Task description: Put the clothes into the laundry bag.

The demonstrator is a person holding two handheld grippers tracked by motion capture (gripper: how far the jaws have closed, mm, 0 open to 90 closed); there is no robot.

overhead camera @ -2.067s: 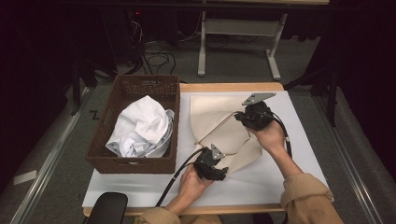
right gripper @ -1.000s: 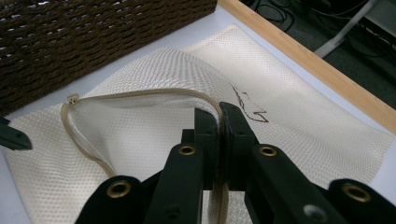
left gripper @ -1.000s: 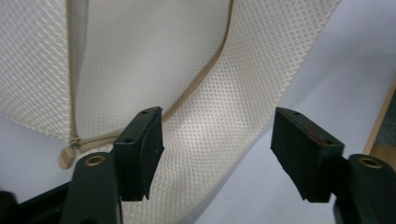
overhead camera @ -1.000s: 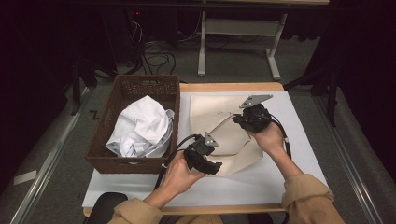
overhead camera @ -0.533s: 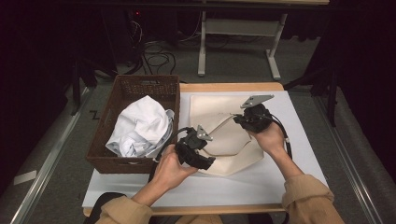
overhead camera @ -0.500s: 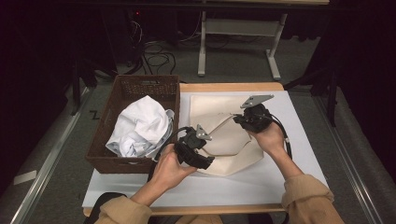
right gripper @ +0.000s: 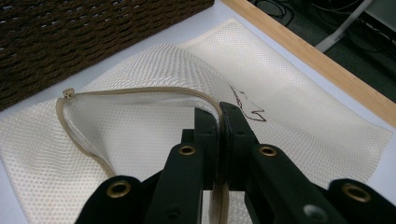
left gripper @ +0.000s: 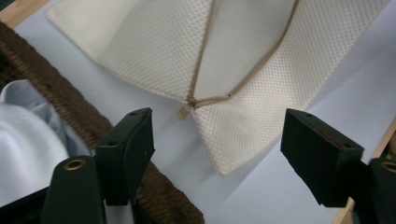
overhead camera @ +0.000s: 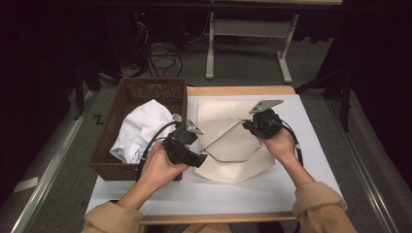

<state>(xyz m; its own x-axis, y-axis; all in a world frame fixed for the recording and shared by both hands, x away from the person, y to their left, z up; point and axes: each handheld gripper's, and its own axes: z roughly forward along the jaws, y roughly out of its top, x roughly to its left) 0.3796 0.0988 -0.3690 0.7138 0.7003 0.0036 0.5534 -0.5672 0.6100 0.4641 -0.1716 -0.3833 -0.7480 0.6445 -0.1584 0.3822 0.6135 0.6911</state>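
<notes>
The left hand (overhead camera: pixel 158 167) covers most of the left gripper (overhead camera: pixel 190 156) in the high view, so its jaws cannot be read there. In the left gripper view the lower edge of the frame cuts off both jaws, and the right jaw overlaps the wooden table edge (left gripper: pixel 383 149). The right gripper (overhead camera: pixel 248 127) hides the stretch of zipper (right gripper: pixel 140 91) that it clamps. The far corner of the mesh laundry bag (overhead camera: pixel 228 145) lies partly behind the right gripper's grey plate in the high view. A dark mark on the mesh, right of centre in the right gripper view, is too small to read.

The mesh laundry bag lies flat on the white table cover (overhead camera: pixel 311 160), centre of the high view, just right of the wicker basket (overhead camera: pixel 127 104), which holds a white garment (overhead camera: pixel 141 128).

Left gripper: released. Its jaws have just been opening and stand wide apart with nothing pressed between them. The zipper end and the bag's near corner (left gripper: pixel 224 163) lie beyond the jaws, between them in the frame, clear of both pads.

Right gripper: clenched on the zippered edge of the bag, lifting that edge so the mouth gapes.

In the high view, the zipper line runs from the right gripper at centre right down towards the left gripper at lower left.
</notes>
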